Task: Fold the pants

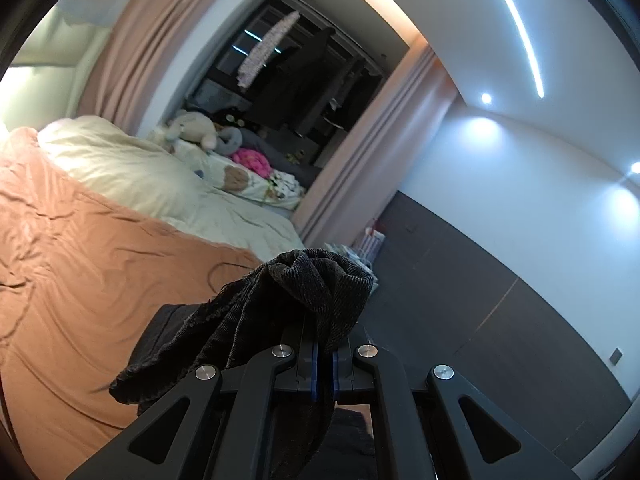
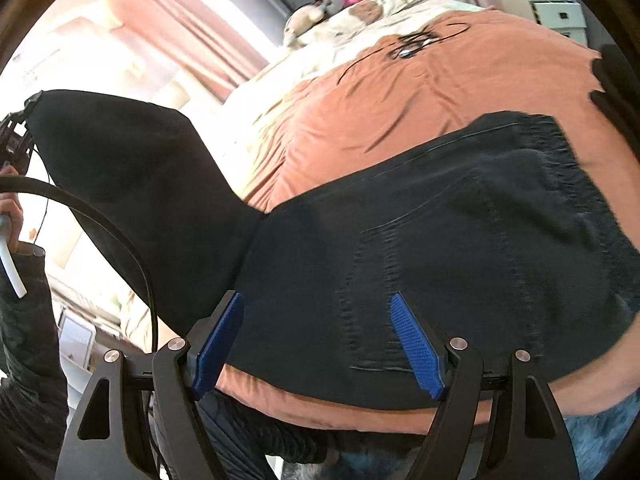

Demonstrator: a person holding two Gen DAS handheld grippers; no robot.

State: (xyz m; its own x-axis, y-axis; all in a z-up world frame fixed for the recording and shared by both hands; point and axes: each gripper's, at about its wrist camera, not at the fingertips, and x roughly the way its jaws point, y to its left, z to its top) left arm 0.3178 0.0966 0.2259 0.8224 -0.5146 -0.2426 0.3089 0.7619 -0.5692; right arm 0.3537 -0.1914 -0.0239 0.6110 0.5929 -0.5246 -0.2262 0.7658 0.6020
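Observation:
The black denim pants (image 2: 460, 220) lie on the orange bedspread (image 2: 420, 88), seat and back pocket facing up. One leg is lifted up and to the left, where my left gripper (image 2: 16, 136) holds its end. In the left wrist view my left gripper (image 1: 324, 344) is shut on a bunch of the dark fabric (image 1: 304, 288), raised above the bed (image 1: 80, 260). My right gripper (image 2: 316, 320) is open, its blue pads (image 2: 416, 344) spread just over the pants near the bed's near edge, holding nothing.
Cream bedding (image 1: 132, 168) and stuffed toys (image 1: 192, 128) lie at the bed's far end. A black cable tangle (image 2: 416, 40) rests on the bedspread. A white cabinet (image 2: 548, 8) stands beyond the bed. Dark wall panels (image 1: 500, 300) and curtains (image 1: 152, 40) surround it.

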